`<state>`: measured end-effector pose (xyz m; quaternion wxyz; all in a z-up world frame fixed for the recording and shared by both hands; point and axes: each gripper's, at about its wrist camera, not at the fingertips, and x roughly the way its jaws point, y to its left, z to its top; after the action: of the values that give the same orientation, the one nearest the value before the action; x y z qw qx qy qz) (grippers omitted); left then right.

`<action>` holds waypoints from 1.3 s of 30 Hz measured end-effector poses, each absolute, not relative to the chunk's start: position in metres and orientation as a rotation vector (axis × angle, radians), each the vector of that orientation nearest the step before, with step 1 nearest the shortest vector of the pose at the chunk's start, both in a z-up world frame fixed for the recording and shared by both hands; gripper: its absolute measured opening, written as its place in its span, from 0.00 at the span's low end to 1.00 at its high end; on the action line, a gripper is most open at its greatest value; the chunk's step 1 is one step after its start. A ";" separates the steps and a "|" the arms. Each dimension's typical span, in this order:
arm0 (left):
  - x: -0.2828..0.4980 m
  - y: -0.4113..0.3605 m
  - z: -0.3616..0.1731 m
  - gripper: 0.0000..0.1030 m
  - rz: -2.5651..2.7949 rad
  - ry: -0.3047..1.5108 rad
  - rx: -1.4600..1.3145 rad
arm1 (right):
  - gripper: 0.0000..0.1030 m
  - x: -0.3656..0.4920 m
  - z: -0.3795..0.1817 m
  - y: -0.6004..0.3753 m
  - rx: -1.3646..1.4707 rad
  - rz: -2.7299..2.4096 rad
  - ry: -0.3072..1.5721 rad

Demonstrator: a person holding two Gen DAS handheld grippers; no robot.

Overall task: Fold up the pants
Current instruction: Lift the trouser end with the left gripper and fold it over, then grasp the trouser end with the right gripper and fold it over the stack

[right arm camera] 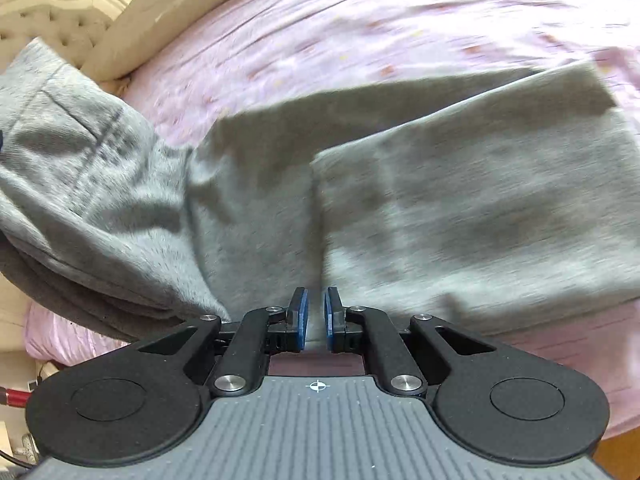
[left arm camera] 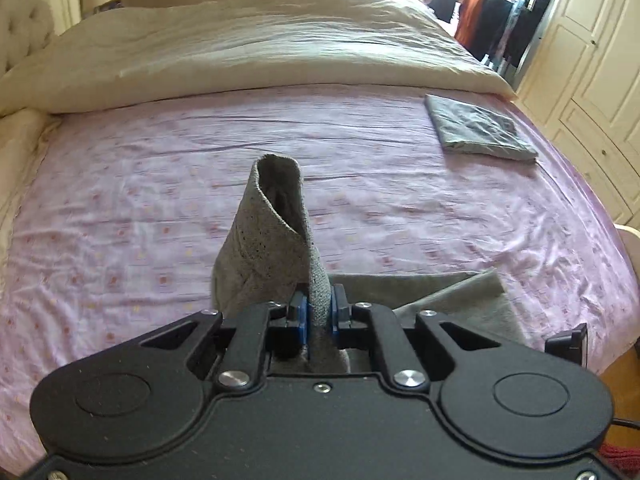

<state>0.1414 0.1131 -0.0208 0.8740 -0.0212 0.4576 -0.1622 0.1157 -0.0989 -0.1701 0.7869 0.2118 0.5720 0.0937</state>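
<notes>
Grey sweatpants [left arm camera: 272,232] lie on the pink bed sheet [left arm camera: 160,160]. My left gripper [left arm camera: 319,304] is shut on a fold of them, and the pinched cloth stands up in a cone above the pads. The rest of the pants [left arm camera: 460,296] lies flat at lower right. In the right wrist view the pants [right arm camera: 480,200] spread across the sheet [right arm camera: 360,20], with a bunched, raised part [right arm camera: 80,160] at left. My right gripper [right arm camera: 315,312] hovers over their near edge. Its blue pads stand nearly together with nothing pinched between them.
A folded grey garment [left arm camera: 480,128] rests at the far right of the bed. A cream duvet [left arm camera: 240,48] is piled along the far side. A tufted headboard [right arm camera: 52,12] is on the left, a cream wardrobe [left arm camera: 592,60] on the right, and hanging clothes [left arm camera: 492,16] behind.
</notes>
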 end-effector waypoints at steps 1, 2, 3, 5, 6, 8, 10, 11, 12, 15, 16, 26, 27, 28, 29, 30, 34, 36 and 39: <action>0.143 0.094 -0.023 0.04 -0.374 0.956 -0.050 | 0.09 0.116 -0.169 -0.112 0.469 0.188 1.226; 0.144 0.071 -0.028 0.03 -0.416 0.961 -0.058 | 0.09 0.113 -0.168 -0.128 0.483 0.174 1.220; 0.145 0.049 -0.034 0.05 -0.440 0.971 -0.052 | 0.09 0.114 -0.168 -0.141 0.496 0.160 1.218; 0.149 0.008 -0.047 0.12 -0.443 0.999 -0.022 | 0.09 0.116 -0.169 -0.164 0.507 0.137 1.218; 0.149 -0.006 -0.053 0.13 -0.440 1.006 -0.016 | 0.09 0.119 -0.169 -0.176 0.504 0.124 1.219; 0.142 -0.026 -0.059 0.18 -0.425 1.032 -0.005 | 0.09 0.122 -0.167 -0.196 0.503 0.109 1.213; 0.132 -0.028 -0.063 0.19 -0.406 1.049 -0.008 | 0.09 0.127 -0.163 -0.209 0.503 0.116 1.195; 0.126 -0.024 -0.068 0.20 -0.393 1.065 -0.009 | 0.10 0.132 -0.163 -0.212 0.505 0.128 1.186; 0.122 -0.020 -0.074 0.20 -0.371 1.084 -0.003 | 0.10 0.140 -0.163 -0.214 0.511 0.146 1.178; 0.108 0.005 -0.098 0.30 -0.260 1.161 0.013 | 0.12 0.160 -0.165 -0.211 0.521 0.218 1.179; 0.104 0.017 -0.106 0.31 -0.215 1.191 0.008 | 0.23 0.170 -0.167 -0.207 0.524 0.255 1.185; 0.059 0.125 -0.145 0.31 0.089 1.350 -0.136 | 0.35 0.205 -0.199 -0.162 0.515 0.381 1.332; 0.056 0.127 -0.144 0.31 0.088 1.346 -0.136 | 0.37 0.206 -0.201 -0.160 0.536 0.381 1.337; 0.054 0.128 -0.143 0.31 0.084 1.341 -0.132 | 0.40 0.207 -0.202 -0.157 0.551 0.374 1.347; 0.052 0.126 -0.143 0.31 0.075 1.334 -0.126 | 0.41 0.208 -0.202 -0.154 0.561 0.371 1.359; 0.051 0.124 -0.143 0.31 0.062 1.327 -0.120 | 0.41 0.210 -0.201 -0.149 0.567 0.385 1.375; 0.050 0.107 -0.143 0.31 -0.021 1.294 -0.096 | 0.15 0.213 -0.177 -0.130 0.510 0.437 1.351; 0.050 0.093 -0.142 0.31 -0.073 1.271 -0.074 | 0.14 0.216 -0.154 -0.126 0.542 0.458 1.321; 0.050 0.065 -0.142 0.32 -0.177 1.225 -0.018 | 0.12 0.219 -0.119 -0.121 0.627 0.505 1.276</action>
<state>0.0497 0.0650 -0.1418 0.8146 -0.0086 0.5740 -0.0827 0.2191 -0.1212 -0.1187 0.7288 0.2845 0.5792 0.2292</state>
